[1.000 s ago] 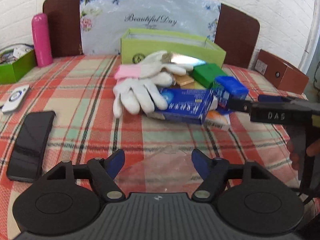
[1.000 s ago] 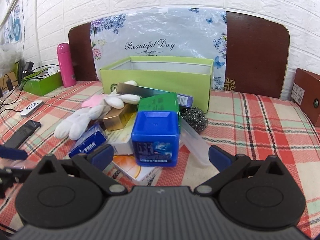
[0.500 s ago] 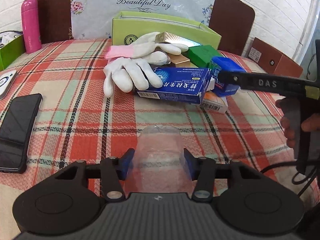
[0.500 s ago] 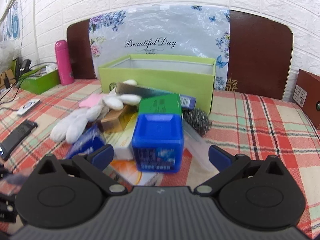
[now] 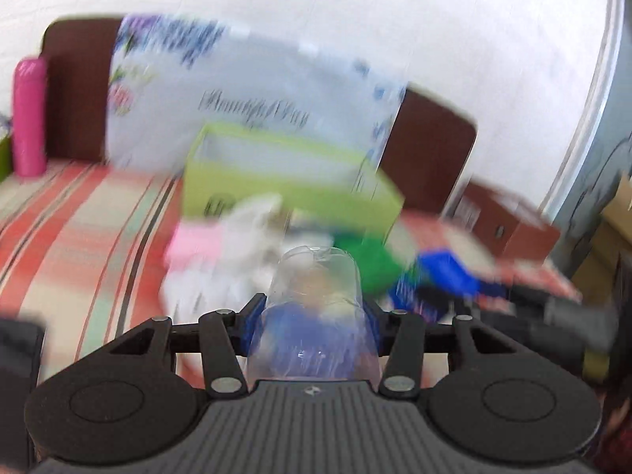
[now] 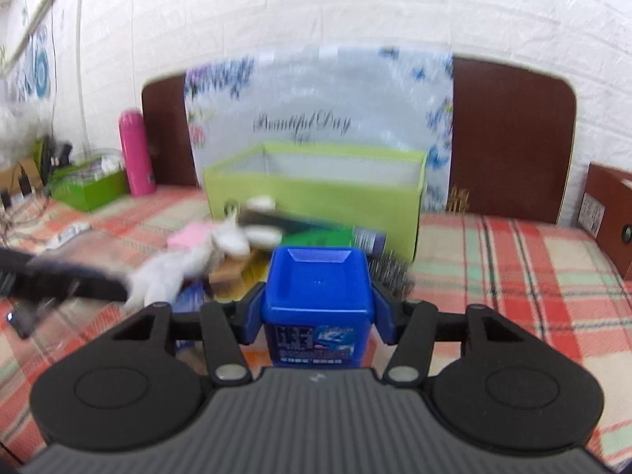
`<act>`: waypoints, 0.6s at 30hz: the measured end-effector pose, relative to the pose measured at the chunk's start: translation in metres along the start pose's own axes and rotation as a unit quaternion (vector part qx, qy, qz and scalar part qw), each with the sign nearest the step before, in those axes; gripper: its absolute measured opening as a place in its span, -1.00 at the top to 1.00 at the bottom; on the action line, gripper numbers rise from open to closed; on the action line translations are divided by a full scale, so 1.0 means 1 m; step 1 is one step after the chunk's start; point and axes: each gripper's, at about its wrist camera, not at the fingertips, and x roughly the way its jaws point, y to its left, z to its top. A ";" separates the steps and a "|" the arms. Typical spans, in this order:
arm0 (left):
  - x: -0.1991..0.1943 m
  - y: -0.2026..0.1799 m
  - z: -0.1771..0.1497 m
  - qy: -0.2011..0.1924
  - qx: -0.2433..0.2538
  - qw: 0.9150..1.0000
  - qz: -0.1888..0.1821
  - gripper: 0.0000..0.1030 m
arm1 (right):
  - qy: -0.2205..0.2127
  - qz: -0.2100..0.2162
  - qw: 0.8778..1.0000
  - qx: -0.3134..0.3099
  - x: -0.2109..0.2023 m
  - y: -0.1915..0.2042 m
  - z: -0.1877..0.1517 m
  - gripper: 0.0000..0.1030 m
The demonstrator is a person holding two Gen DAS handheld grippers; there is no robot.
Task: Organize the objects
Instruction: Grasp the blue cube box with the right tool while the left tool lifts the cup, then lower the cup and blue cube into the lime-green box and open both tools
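My left gripper [image 5: 312, 316] is shut on a clear plastic cup [image 5: 314, 308] and holds it above the table, facing the open green box [image 5: 284, 181]. My right gripper [image 6: 318, 312] is shut on a blue square container [image 6: 318, 296]. A pile lies in front of the green box [image 6: 316, 185]: white gloves [image 6: 189, 264] with a pink cuff, a green box [image 5: 371, 264], a gold box [image 6: 229, 272] and a blue carton. The left wrist view is blurred.
A pink bottle [image 6: 136, 154] and a small green tray [image 6: 89, 189] stand at the far left. A brown box [image 6: 608, 209] sits at the right edge. A dark headboard and a floral sheet stand behind the green box. A black phone [image 5: 15, 355] lies at left.
My left gripper closed on the clear cup and lifted it towards the green box. My right gripper closed on the blue container.
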 end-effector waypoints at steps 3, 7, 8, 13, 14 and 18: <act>0.016 -0.003 0.035 -0.029 -0.011 1.000 -0.003 -0.01 | -0.029 0.001 1.000 0.010 -0.001 -0.008 0.017 -0.05; 0.045 0.004 0.082 -0.049 -0.046 0.998 0.003 -0.01 | -0.050 0.008 0.999 0.016 0.015 -0.016 0.048 -0.05; 0.055 0.008 0.094 -0.050 -0.053 0.997 0.007 -0.01 | -0.056 0.005 0.998 0.015 0.020 -0.017 0.056 -0.05; 0.107 0.026 0.129 -0.032 -0.067 0.996 0.052 -0.01 | -0.074 -0.021 0.997 0.019 0.064 -0.024 0.093 -0.05; 0.117 0.030 0.133 -0.023 -0.070 0.996 0.056 -0.01 | -0.073 -0.027 0.997 0.017 0.076 -0.025 0.098 -0.05; 0.153 0.045 0.140 0.007 -0.074 0.994 0.081 -0.01 | -0.045 -0.060 0.997 0.011 0.130 -0.033 0.099 -0.05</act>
